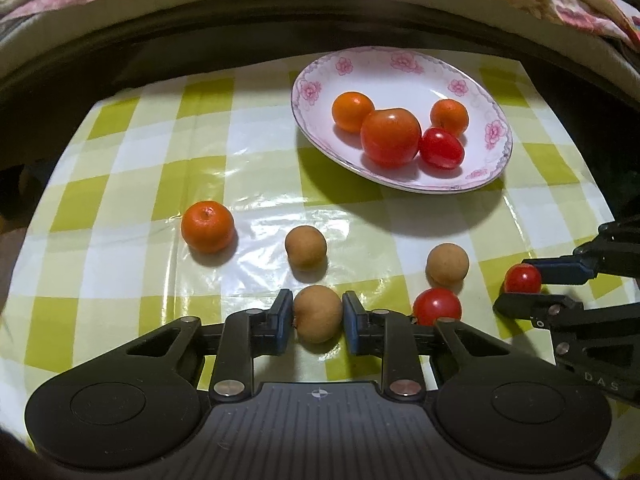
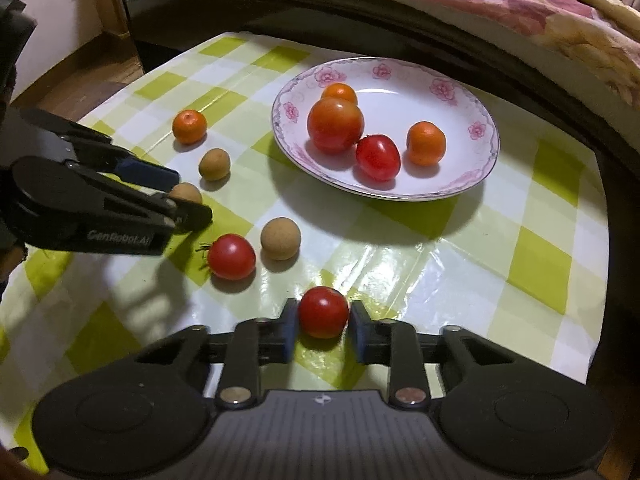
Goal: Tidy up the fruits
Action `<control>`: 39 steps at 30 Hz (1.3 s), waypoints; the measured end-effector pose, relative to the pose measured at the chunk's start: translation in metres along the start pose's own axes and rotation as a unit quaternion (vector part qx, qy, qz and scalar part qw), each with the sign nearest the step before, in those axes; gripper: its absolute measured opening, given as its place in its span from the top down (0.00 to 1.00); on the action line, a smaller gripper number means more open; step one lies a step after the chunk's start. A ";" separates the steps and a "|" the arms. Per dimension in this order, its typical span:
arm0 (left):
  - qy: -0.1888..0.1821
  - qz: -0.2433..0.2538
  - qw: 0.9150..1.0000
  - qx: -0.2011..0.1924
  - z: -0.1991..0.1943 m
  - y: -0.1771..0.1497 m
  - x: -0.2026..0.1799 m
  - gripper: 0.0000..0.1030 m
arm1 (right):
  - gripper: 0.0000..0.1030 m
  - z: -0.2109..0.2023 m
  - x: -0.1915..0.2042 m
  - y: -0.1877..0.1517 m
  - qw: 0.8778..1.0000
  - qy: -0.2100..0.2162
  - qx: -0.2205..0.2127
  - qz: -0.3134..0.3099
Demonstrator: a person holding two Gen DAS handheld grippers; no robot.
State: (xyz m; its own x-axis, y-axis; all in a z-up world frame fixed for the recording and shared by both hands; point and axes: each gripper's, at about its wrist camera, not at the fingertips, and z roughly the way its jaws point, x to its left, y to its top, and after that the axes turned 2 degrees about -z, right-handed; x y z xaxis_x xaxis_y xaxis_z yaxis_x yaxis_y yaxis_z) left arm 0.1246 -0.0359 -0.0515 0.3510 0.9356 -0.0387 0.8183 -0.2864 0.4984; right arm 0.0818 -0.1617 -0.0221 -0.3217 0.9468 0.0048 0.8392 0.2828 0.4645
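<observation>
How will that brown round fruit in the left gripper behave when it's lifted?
The brown fruit looks round, so it would probably roll if released on the glossy tablecloth. Its matte skin likely grips the pads well. It seems small and light.

Left gripper (image 1: 318,316) clamped, pitched down; right gripper (image 2: 323,322) likewise.

Black hand-held gripper (image 1: 318,316), blue pads, silver screws, "GenRobot.AI" lettering.

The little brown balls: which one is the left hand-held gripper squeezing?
The brown ball closest to the camera, pinched inside the left hand-held gripper. The other two lie free on the cloth.
</observation>
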 end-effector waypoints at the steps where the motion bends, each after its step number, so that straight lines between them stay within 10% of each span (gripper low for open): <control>1: 0.000 -0.001 1.000 0.000 0.000 0.000 0.000 0.67 | 0.71 0.000 0.000 0.000 1.000 0.000 0.000 0.000; 13: 0.002 0.009 1.000 0.001 0.000 -0.003 -0.001 0.63 | 0.71 -0.005 -0.005 0.003 1.000 -0.001 -0.009 0.009; 16: -0.001 0.014 1.000 0.003 0.001 -0.005 -0.002 0.38 | 0.71 -0.002 -0.005 0.002 1.000 0.002 0.000 0.011; 24: -0.005 0.018 1.000 0.000 -0.003 -0.008 -0.004 0.67 | 0.71 0.000 -0.007 0.002 1.000 -0.002 0.001 0.014; 39: -0.018 0.010 0.999 -0.026 -0.016 0.010 -0.010 0.68 | 0.71 -0.010 -0.014 0.015 0.999 -0.016 -0.035 0.025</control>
State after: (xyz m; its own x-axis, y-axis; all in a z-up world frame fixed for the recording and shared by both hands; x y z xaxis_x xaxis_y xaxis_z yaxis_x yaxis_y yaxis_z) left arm 0.1217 -0.0445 -0.0327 0.3841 0.9214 -0.0593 0.7861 -0.2927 0.5444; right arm 0.0948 -0.1717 -0.0066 -0.2648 0.9643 0.0010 0.8207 0.2249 0.5252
